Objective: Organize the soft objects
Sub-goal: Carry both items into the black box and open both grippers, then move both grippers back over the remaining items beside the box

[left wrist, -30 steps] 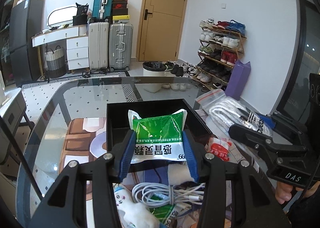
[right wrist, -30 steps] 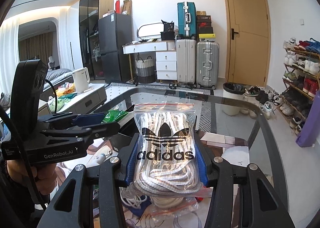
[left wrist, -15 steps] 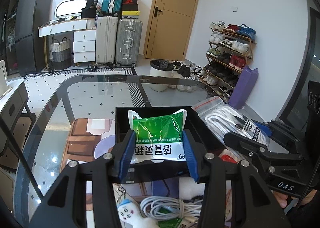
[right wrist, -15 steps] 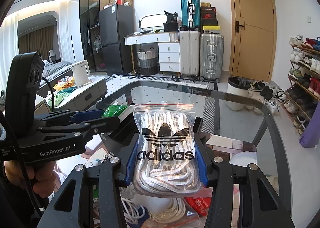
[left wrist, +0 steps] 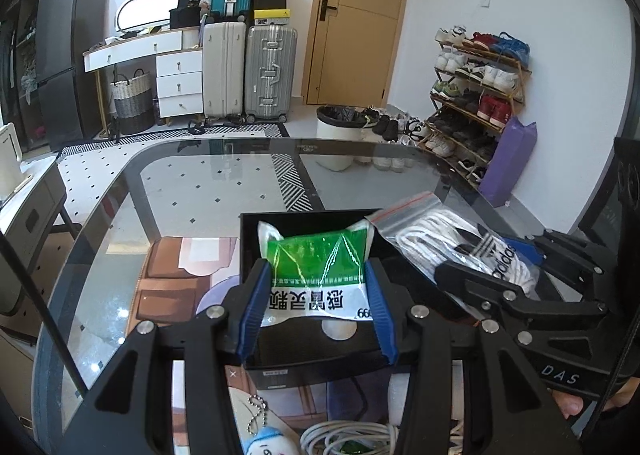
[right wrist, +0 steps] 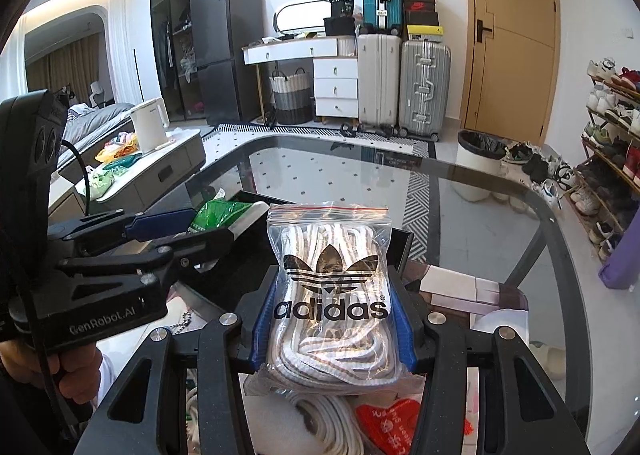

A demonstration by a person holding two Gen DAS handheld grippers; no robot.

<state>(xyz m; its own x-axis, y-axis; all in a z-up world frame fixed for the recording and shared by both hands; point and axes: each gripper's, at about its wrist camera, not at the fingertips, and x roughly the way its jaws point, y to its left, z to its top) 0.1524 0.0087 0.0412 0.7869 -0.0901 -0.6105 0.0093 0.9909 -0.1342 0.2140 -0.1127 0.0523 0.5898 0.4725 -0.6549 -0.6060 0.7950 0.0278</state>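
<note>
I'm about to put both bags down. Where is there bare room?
The black box under the green packet looks mostly bare. The glass table beyond it is bare. The near edge is crowded with a white cable coil.

Holding left gripper (left wrist: 318, 291) and right gripper (right wrist: 332, 307) side by side, tilting down, blue pads pressing inward, clamping.

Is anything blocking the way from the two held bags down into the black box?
Nothing visible does. The green packet in the left claw and the laces bag in the right claw hang over the open black box.
</note>
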